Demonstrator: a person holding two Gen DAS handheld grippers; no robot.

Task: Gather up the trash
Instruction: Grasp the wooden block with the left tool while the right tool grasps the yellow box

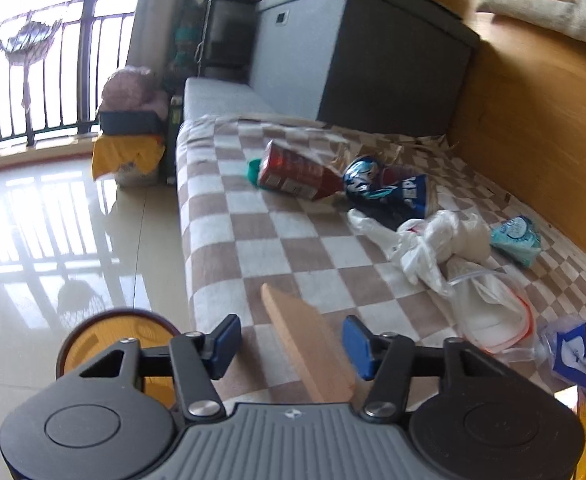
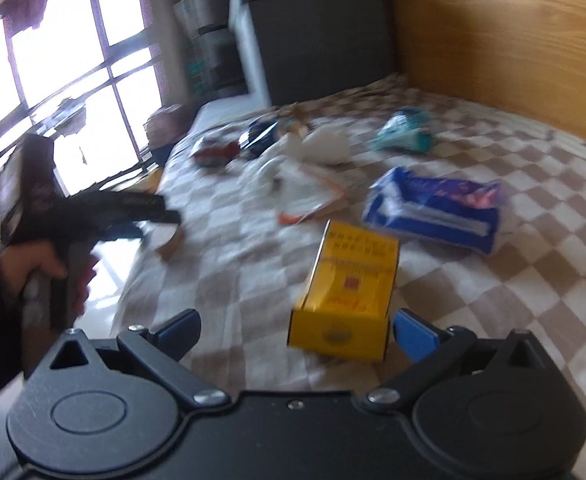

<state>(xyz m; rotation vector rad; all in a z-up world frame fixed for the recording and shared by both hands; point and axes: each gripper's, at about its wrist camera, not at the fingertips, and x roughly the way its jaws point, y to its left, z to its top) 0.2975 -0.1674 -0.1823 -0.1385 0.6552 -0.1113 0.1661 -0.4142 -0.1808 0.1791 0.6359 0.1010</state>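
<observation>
Trash lies scattered over a brown-and-white checked blanket (image 1: pixel 253 240) on a bed beside a wooden wall. In the left wrist view, a red carton (image 1: pixel 297 174) with unreadable print lies at centre frame, touching a crumpled dark blue packet (image 1: pixel 385 192) whose white letters are too bent to make out. Lower right of them sit crumpled white plastic bags (image 1: pixel 433 240), a clear zip bag (image 1: pixel 493 316) with something white inside, a teal tissue pack (image 1: pixel 517 238) and a blue tissue packet (image 1: pixel 581 356). The left gripper (image 1: pixel 291 352), at the bottom of the frame, stands half open; a flat tan cardboard piece (image 1: pixel 305 344) lies between its blue pads, touching the right one, with a gap on the left. In the blurred right wrist view, a yellow box (image 2: pixel 349 296) with red characters too smeared to read lies low in the frame, its near end open. The right gripper (image 2: pixel 293 334) is spread wide, its right pad just beside the box. A hand (image 2: pixel 41 272) at left holds the other gripper.
</observation>
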